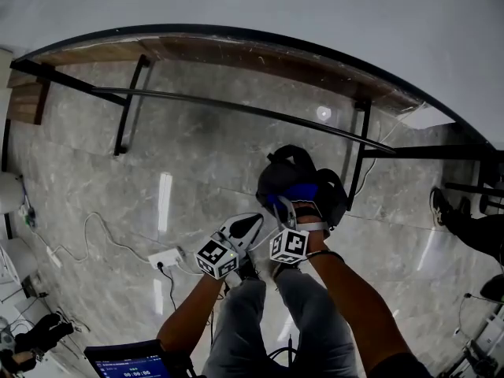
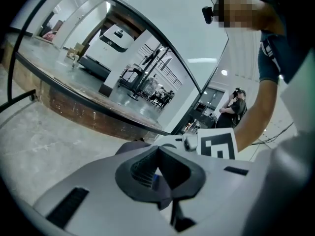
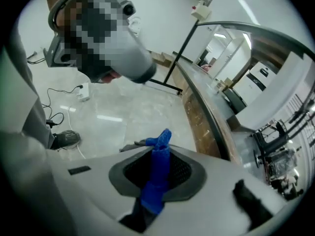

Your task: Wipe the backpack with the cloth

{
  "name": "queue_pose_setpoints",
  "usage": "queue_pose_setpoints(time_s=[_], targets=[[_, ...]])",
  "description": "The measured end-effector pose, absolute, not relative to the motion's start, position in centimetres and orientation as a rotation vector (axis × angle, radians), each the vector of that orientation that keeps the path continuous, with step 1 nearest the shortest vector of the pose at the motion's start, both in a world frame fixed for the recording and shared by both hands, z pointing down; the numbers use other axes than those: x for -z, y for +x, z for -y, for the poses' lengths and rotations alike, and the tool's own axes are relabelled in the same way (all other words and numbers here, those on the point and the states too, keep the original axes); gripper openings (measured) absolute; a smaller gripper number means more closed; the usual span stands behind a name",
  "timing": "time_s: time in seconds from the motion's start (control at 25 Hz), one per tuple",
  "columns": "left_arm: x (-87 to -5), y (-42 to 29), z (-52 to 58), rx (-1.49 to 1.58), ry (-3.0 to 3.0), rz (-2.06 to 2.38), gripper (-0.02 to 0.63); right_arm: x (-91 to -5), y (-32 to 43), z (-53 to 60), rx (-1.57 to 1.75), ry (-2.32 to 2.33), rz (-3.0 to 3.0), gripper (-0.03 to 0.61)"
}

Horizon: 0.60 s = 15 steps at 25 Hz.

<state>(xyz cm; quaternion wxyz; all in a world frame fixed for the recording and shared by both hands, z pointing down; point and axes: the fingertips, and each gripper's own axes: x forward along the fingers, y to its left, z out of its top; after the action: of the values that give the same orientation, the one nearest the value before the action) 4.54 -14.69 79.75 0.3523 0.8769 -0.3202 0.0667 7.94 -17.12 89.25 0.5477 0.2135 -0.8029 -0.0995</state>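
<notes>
Cloth (image 3: 158,178) pinched in downward-tilted right tongs (image 1: 287,211).

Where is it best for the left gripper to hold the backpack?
Probably the strap loop at the far end of the backpack, from above: it arches clear of the body, so the jaws could close around it.

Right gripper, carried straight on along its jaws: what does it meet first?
Most likely the dark backpack on the floor just beyond the right gripper, which holds the blue cloth; depth is hard to judge.
</notes>
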Motion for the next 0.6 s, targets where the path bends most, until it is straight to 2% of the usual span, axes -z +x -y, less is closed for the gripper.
queue_pose_setpoints(time_s=[0.16,0.28,0.44,0.6], targets=[[-81.2,0.5,14.7,-0.192,2.223,0.930,0.003,-93.5,1.6,14.8,0.295,0.330,1.945,0.052],[-82.4,-1.5,14.1,-0.233,2.211,0.946,0.002,-97.6,1.0,11.1,0.241,0.167,1.892,0.052],[-83.7,-2.1,13.2,-0.259,2.204,0.931,0.002,-103.1,7.0,4.5,0.177,-0.014,1.715,0.052],[-84.1,-0.6,12.7,-0.243,2.206,0.897,0.002,-103.7,14.3,0.2,0.198,-0.057,1.652,0.052]])
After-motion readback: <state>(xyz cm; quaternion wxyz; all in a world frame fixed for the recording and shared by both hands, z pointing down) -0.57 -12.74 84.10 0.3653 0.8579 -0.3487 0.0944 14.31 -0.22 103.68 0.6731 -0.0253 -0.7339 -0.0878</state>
